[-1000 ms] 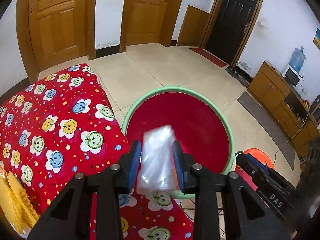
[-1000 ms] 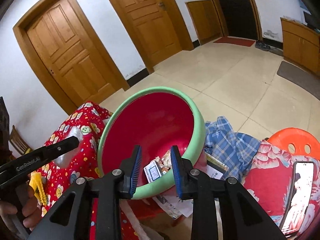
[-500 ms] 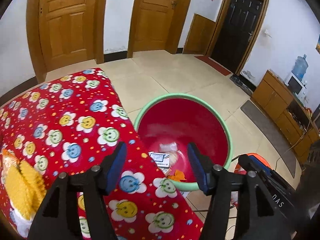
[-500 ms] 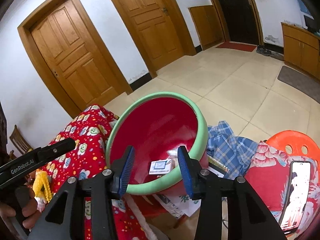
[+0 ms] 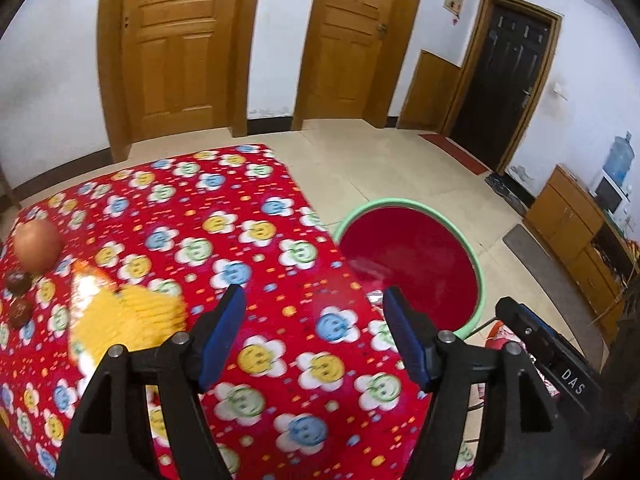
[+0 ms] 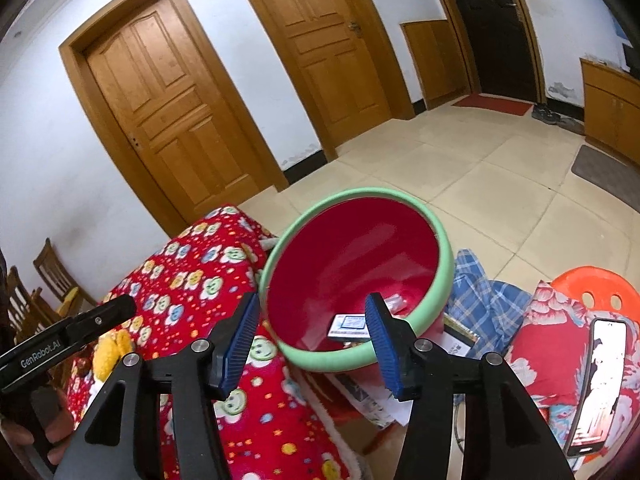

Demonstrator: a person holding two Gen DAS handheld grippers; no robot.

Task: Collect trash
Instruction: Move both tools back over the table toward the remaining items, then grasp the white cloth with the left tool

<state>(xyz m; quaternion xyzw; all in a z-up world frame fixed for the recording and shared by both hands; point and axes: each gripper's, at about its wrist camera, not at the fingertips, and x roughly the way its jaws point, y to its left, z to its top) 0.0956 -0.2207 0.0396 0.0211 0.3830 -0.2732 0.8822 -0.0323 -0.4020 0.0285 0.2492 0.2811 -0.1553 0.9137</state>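
Observation:
A red basin with a green rim stands beside the table, right of its edge. It holds a small printed box and a clear plastic wrapper. My left gripper hovers over the red smiley-flower tablecloth. Its jaws are opening with nothing between them. A yellow snack bag lies on the cloth just left of it. My right gripper hangs above the near rim of the basin. Its jaws are also opening and are empty.
A round brown fruit and dark small lumps sit at the table's left edge. Right of the basin lie a blue plaid cloth, a phone on a floral cushion and an orange stool. Wooden chairs stand far left.
The left gripper let the clear plastic bag drop into the basin, opened wide and swung left over the table. The right gripper opened and drew back and up from the basin.

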